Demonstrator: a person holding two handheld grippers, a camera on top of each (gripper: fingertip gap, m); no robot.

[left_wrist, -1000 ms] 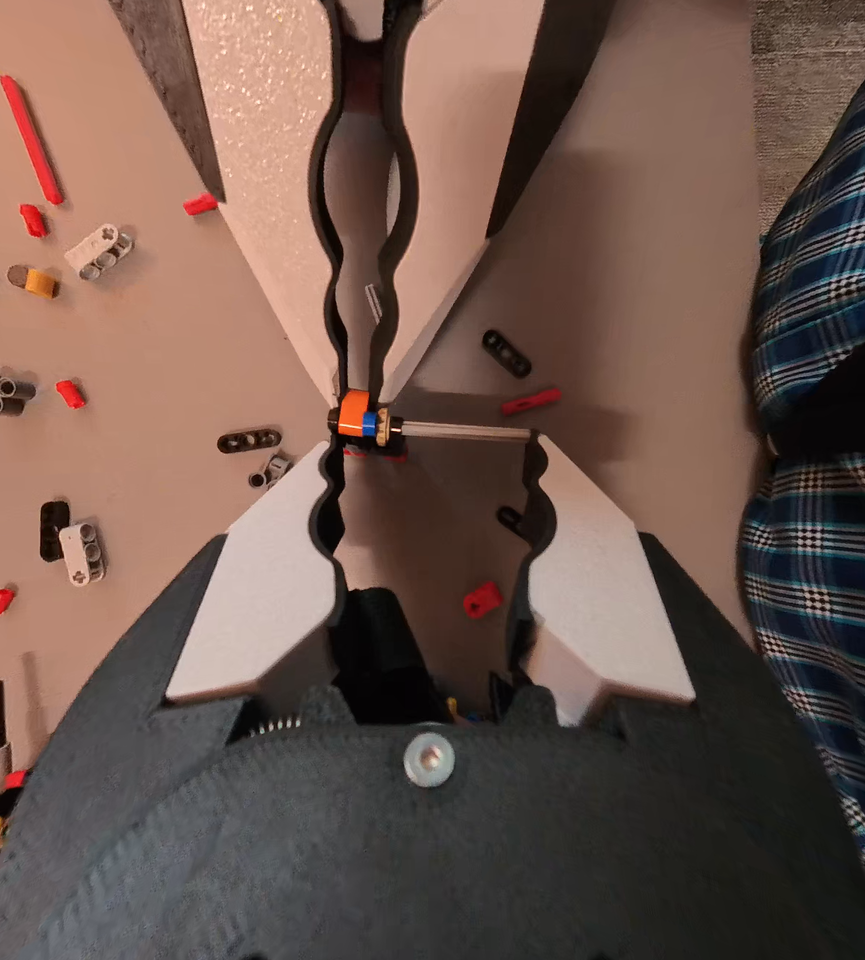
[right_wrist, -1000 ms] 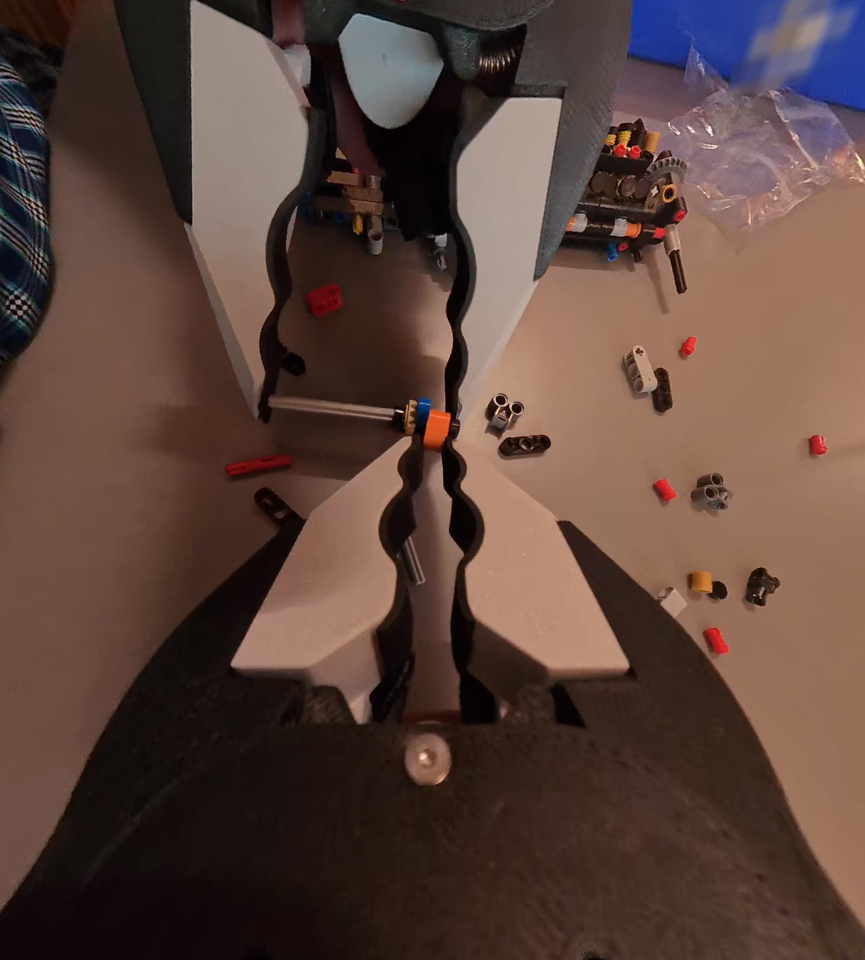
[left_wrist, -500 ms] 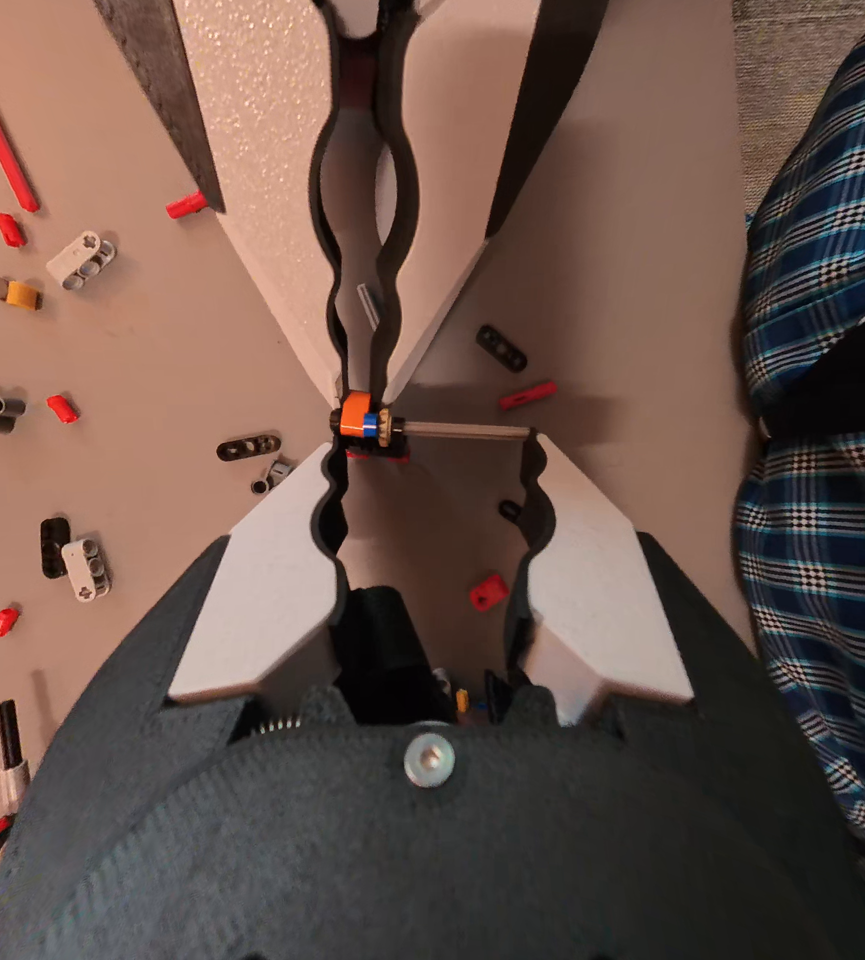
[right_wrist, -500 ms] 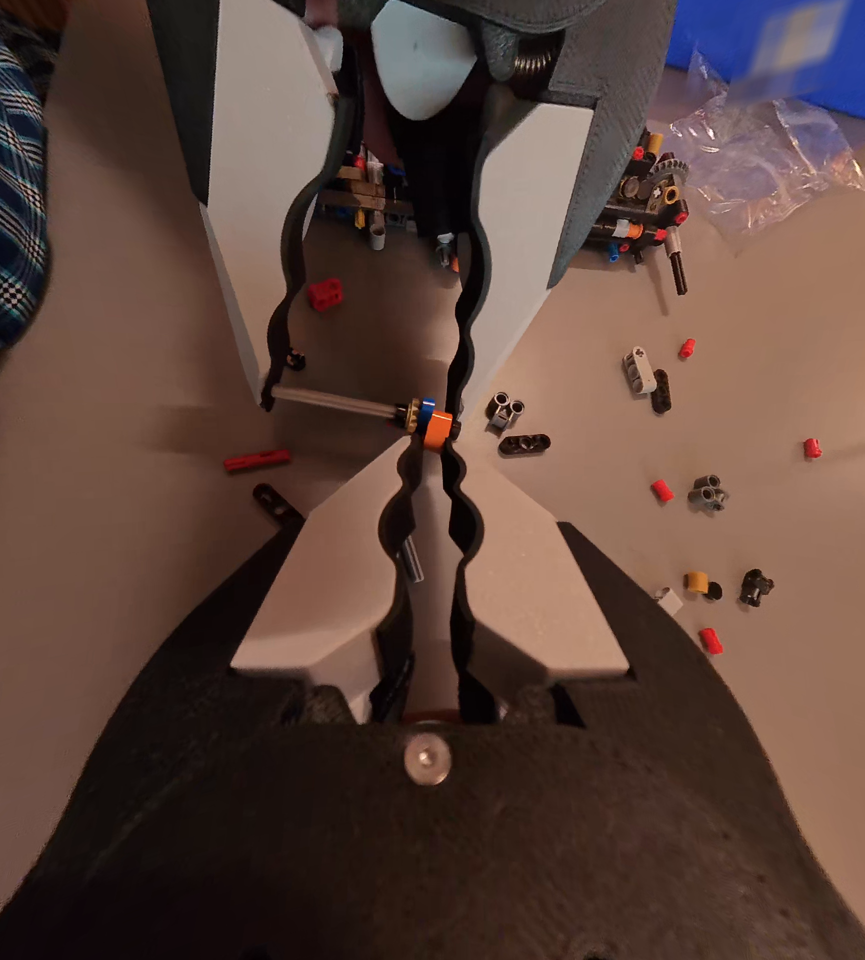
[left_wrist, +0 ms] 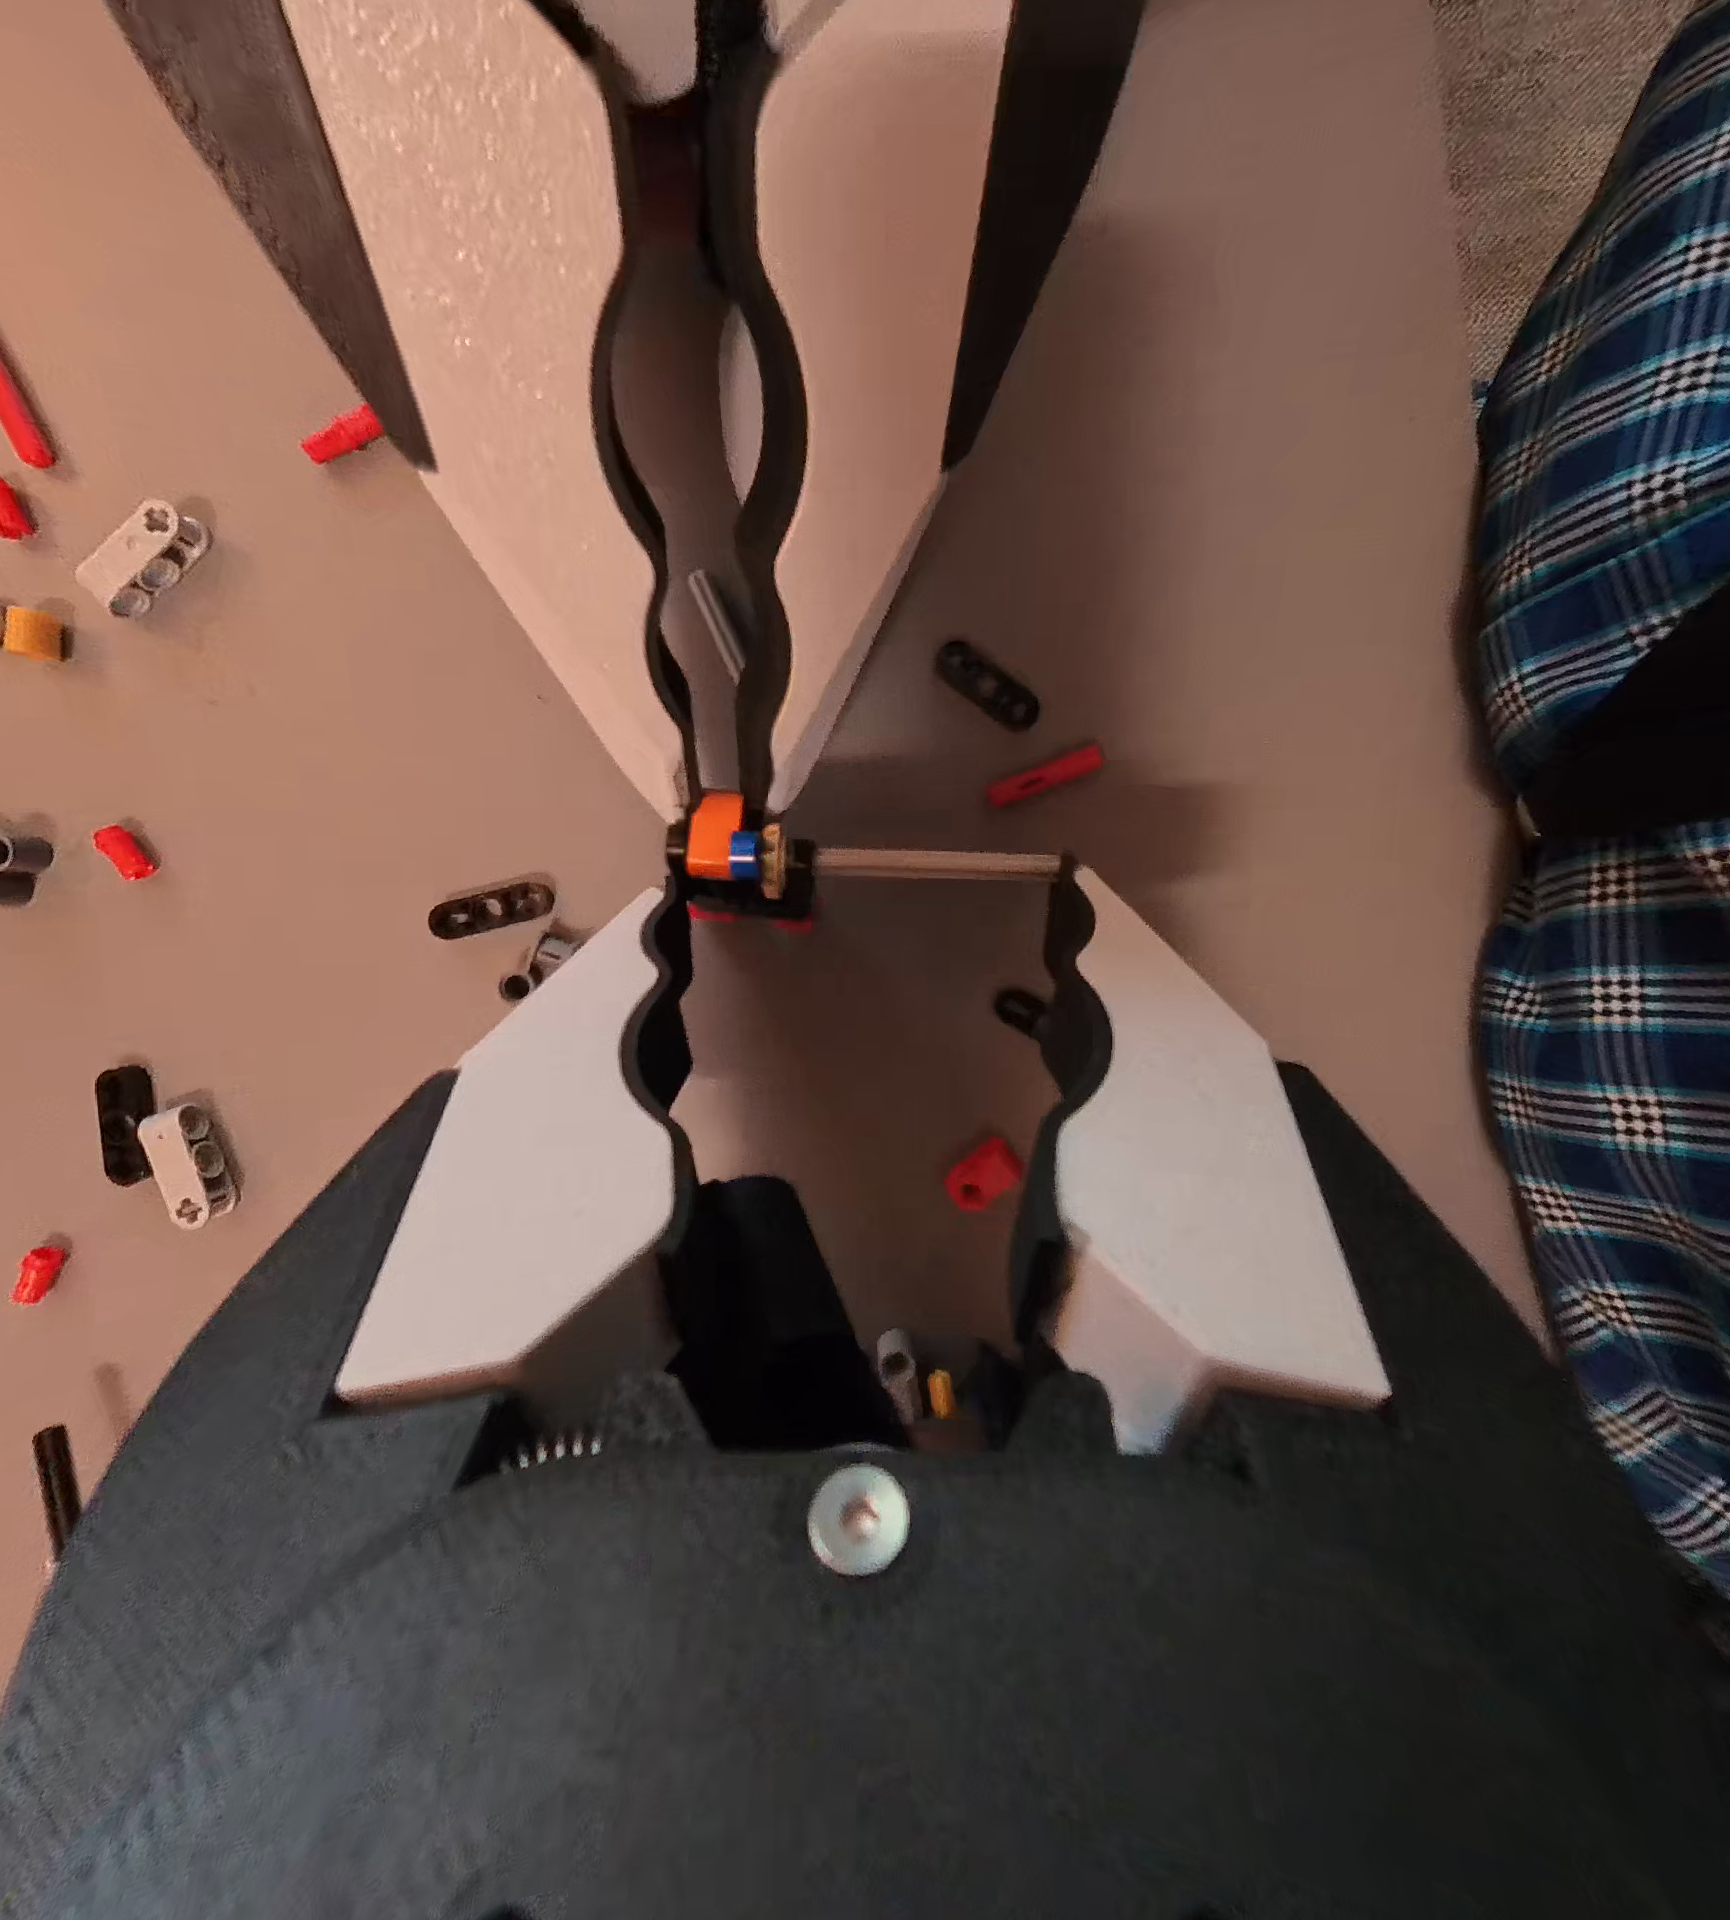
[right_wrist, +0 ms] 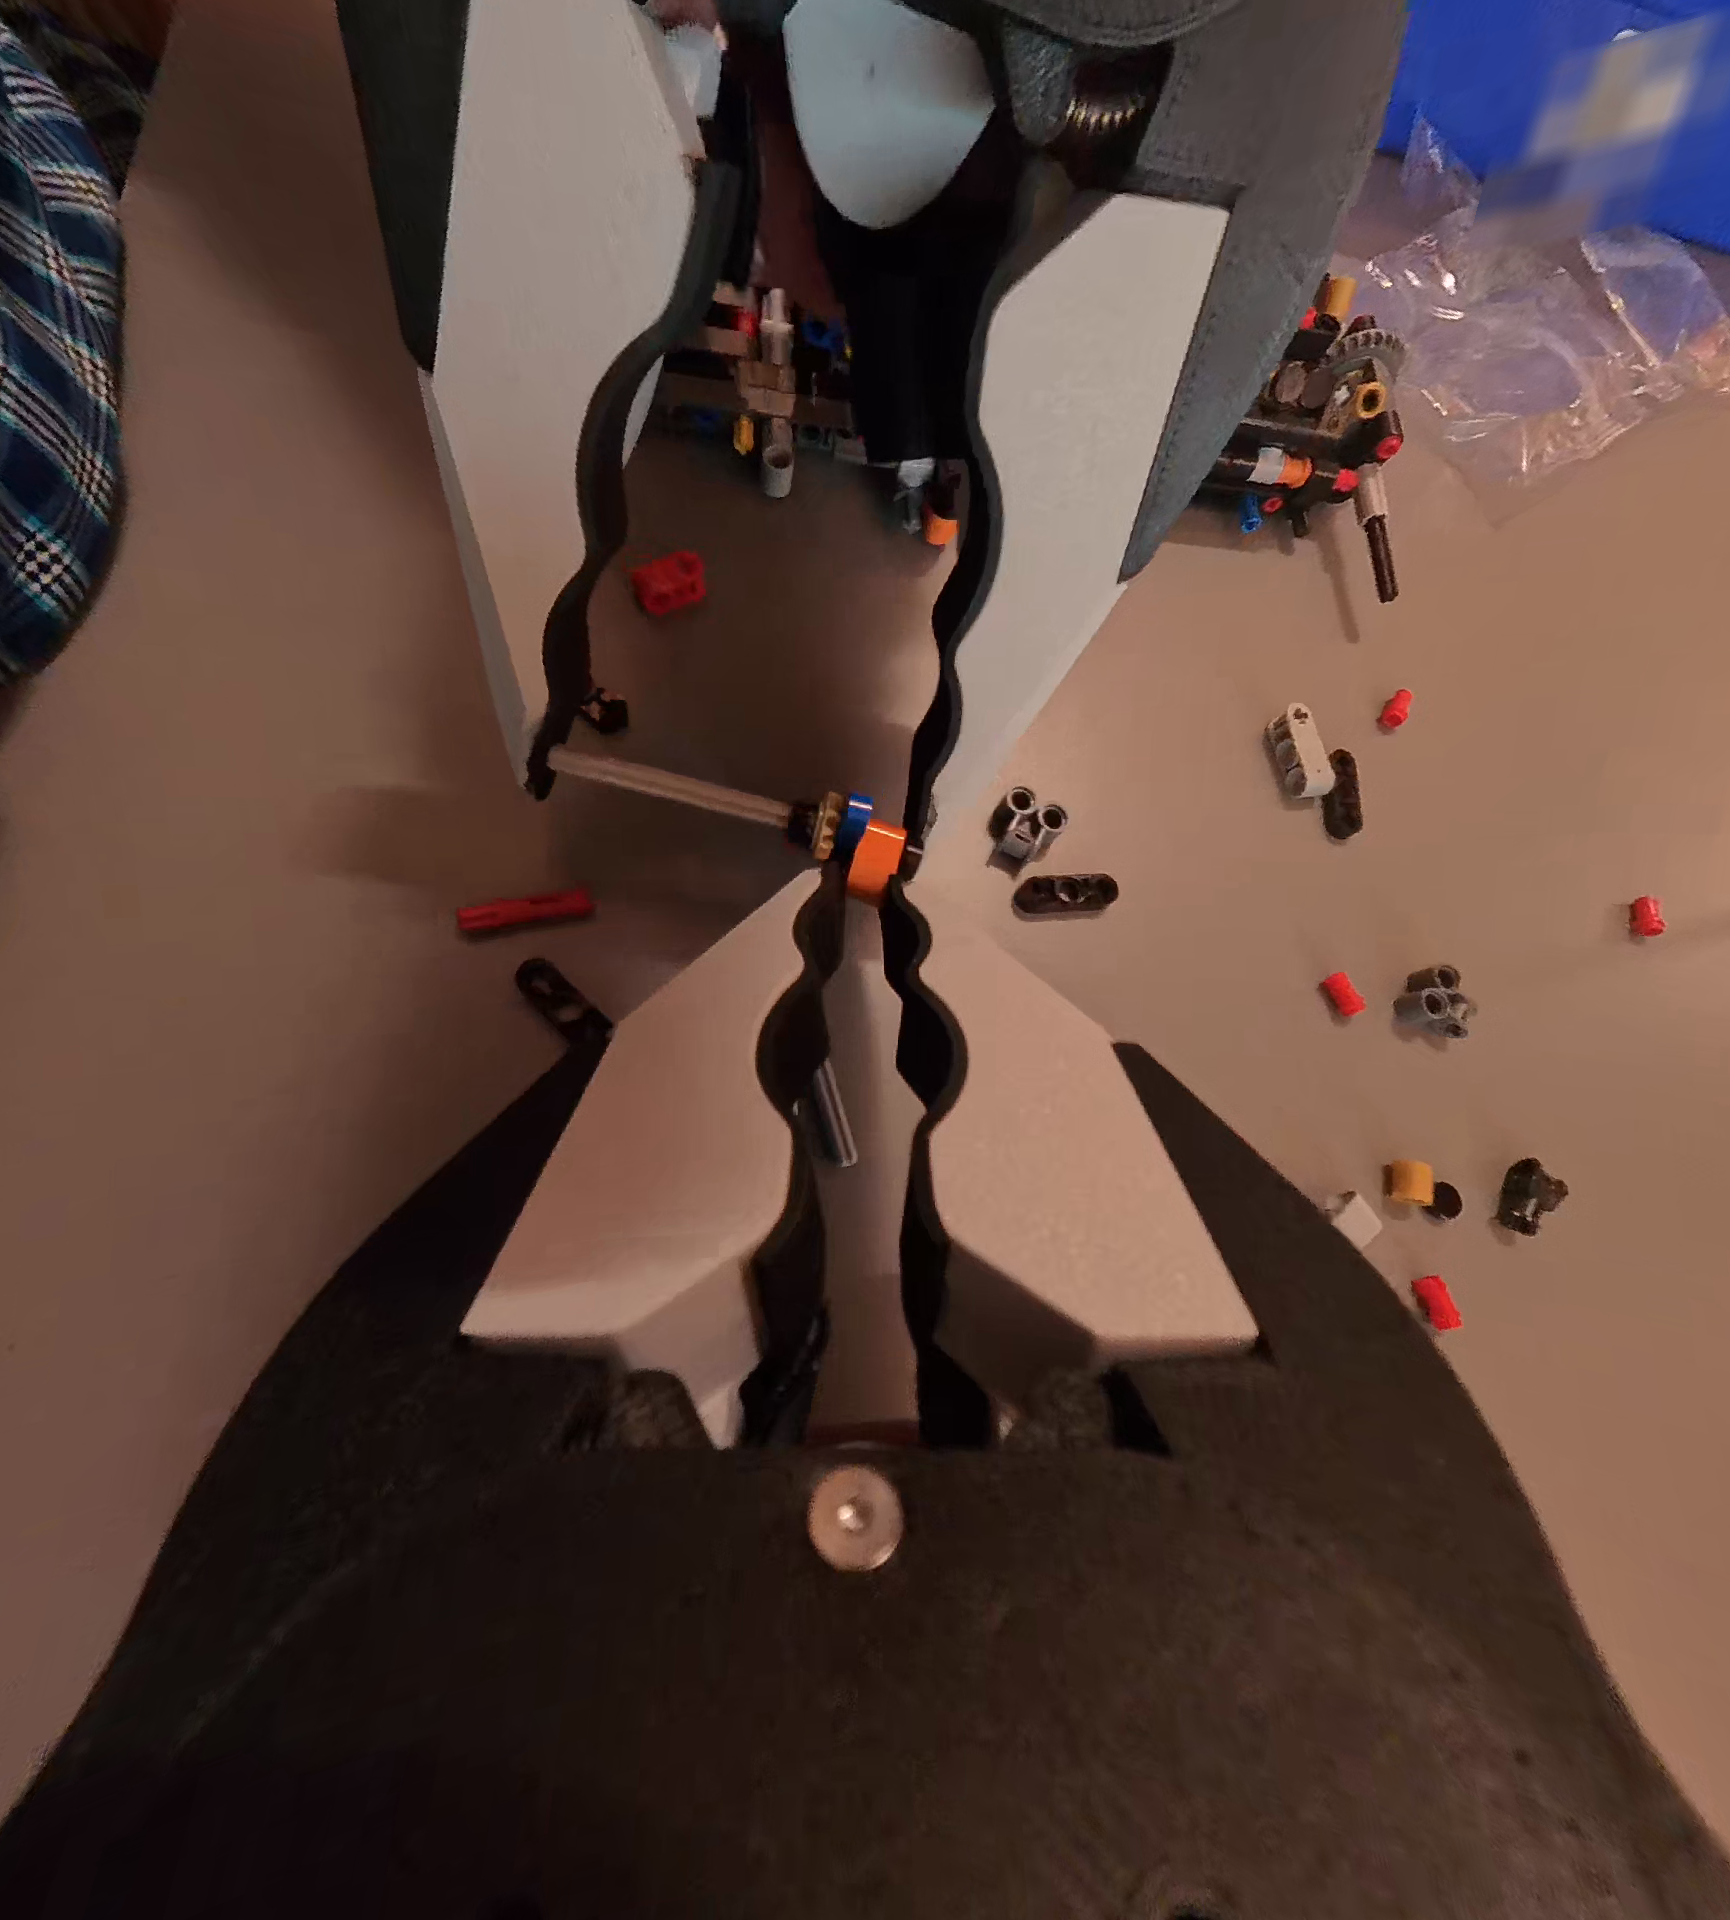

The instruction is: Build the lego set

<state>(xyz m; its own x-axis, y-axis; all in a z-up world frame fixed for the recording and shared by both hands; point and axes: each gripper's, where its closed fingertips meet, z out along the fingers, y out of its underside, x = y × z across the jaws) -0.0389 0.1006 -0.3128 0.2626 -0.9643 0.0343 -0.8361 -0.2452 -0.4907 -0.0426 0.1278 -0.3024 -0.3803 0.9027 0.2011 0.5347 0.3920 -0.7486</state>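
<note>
A thin grey axle carries an orange bush, a blue bush and a tan gear at one end, held above the table. My left gripper has its jaws wide apart, and the axle spans end to end between its fingertips. My right gripper comes in from the top, shut on the orange bush. In the right wrist view my right gripper pinches the orange bush. The axle runs left to the far fingertip of my left gripper.
A partly built model stands at the back right beside a clear plastic bag and a blue box. Several loose small pieces lie right of the grippers, and a red pin lies to the left. A person's plaid clothing borders the table. Less than 4 cm separates the two grippers' tips. From either gripper's tips it is about 15 cm to the partly built model.
Both grippers keep their hold. In the right wrist view the axle has tilted a little more, its far end higher. The table pieces have shifted slightly in the left wrist view.
</note>
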